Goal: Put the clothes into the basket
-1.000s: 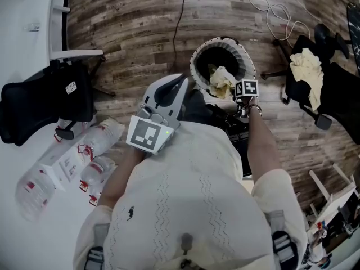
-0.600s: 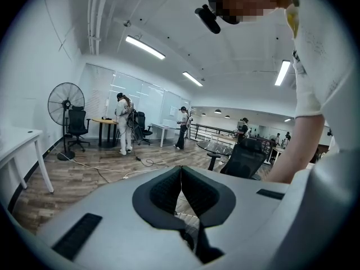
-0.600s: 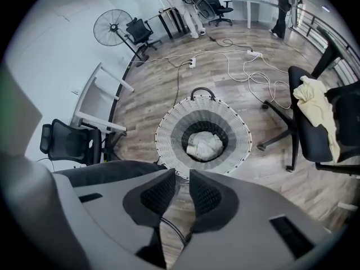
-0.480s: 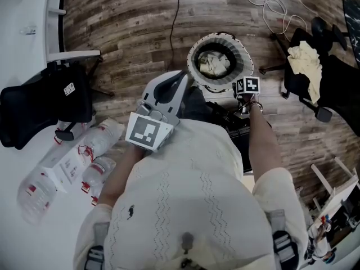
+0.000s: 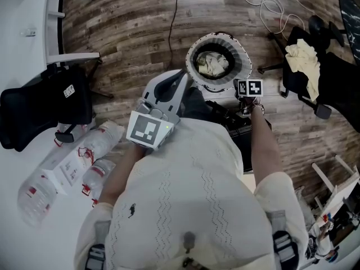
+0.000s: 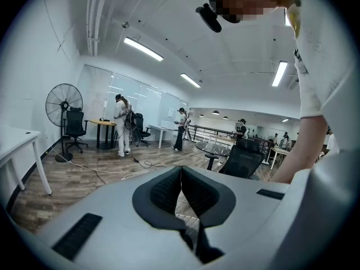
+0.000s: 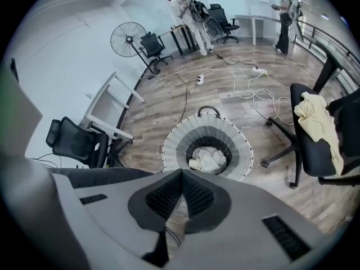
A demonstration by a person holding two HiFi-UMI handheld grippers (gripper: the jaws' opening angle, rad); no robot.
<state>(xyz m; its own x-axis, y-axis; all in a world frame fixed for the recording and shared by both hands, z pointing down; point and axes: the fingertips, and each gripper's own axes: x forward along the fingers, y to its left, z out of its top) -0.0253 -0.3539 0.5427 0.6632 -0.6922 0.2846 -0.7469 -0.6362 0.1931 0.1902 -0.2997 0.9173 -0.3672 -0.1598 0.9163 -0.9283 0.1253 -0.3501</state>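
A round woven basket stands on the wooden floor with a pale cloth lying inside it. My right gripper hovers just by the basket's near right rim, pointing steeply down. In the right gripper view the basket and the cloth lie beyond the right gripper, whose jaws are closing and meet with nothing between them. Another cream cloth is draped over a black chair at the right. My left gripper is held near level by the basket's left side; the left gripper is shut and empty.
Black office chairs stand at the left and the right. Plastic bottles lie on a white surface at the lower left. White cables trail over the floor. A fan and people stand far off.
A second ago the pale cloth hung at the basket's right rim by the right gripper; now it lies inside the basket. The right gripper has risen slightly, clear of it.
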